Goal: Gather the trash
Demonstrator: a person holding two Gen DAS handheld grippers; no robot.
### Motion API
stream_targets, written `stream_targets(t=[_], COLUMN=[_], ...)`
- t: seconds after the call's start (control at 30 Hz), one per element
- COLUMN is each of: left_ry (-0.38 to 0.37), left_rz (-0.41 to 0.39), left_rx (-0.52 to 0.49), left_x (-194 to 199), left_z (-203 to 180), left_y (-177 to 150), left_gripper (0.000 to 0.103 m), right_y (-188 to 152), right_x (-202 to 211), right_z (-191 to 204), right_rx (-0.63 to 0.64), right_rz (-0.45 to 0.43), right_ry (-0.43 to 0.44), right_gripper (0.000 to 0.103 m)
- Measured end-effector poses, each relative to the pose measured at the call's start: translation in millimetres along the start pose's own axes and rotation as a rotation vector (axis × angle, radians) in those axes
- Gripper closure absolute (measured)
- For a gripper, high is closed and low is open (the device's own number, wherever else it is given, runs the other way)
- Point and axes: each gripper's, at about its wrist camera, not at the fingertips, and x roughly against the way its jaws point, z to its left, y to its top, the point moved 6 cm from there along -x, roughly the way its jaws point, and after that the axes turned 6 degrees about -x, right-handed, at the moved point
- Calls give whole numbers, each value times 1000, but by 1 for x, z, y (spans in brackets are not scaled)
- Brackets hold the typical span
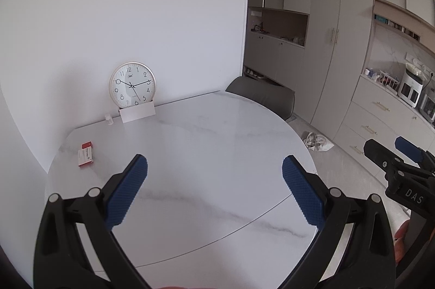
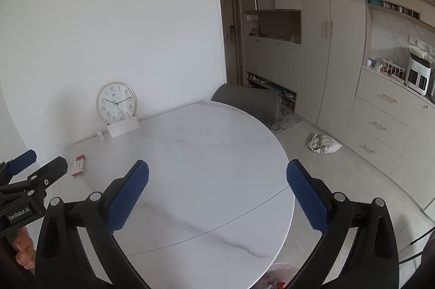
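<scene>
My left gripper (image 1: 214,166) is open and empty above the round white marble table (image 1: 206,142). My right gripper (image 2: 217,172) is open and empty above the same table (image 2: 206,147). A small red and white box (image 1: 86,153) lies at the table's far left, also in the right wrist view (image 2: 78,165). A tiny white bottle (image 1: 108,119) stands near the wall. A crumpled white bag (image 2: 323,144) lies on the floor right of the table, also in the left wrist view (image 1: 316,142). A bin with trash (image 2: 274,278) shows under the table's near edge.
A round wall clock (image 1: 132,84) leans on the wall behind a white card (image 1: 137,112). A grey chair (image 2: 247,100) stands at the table's far side. Beige cabinets (image 2: 307,38) and a counter with appliances (image 2: 416,74) line the right.
</scene>
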Motion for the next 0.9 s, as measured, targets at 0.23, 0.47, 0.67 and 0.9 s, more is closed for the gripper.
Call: stream_targets(t=[0.23, 0.47, 0.67, 0.9], left_ry=[-7, -12, -15, -19], left_rz=[7, 14, 13, 11], left_rx=[-12, -9, -12, -13], left_x=[-4, -6, -6, -4], left_z=[-5, -3, -2, -2], left_y=[0, 1, 0, -1], left_gripper=[8, 8, 8, 8], right_y=[1, 2, 0, -2], right_x=[-4, -6, -5, -4], right_z=[1, 1, 1, 0], right_rx=[-2, -4, -6, -5], right_rz=[4, 7, 8, 7], right_ry=[1, 3, 5, 2], right_gripper=[2, 2, 2, 2])
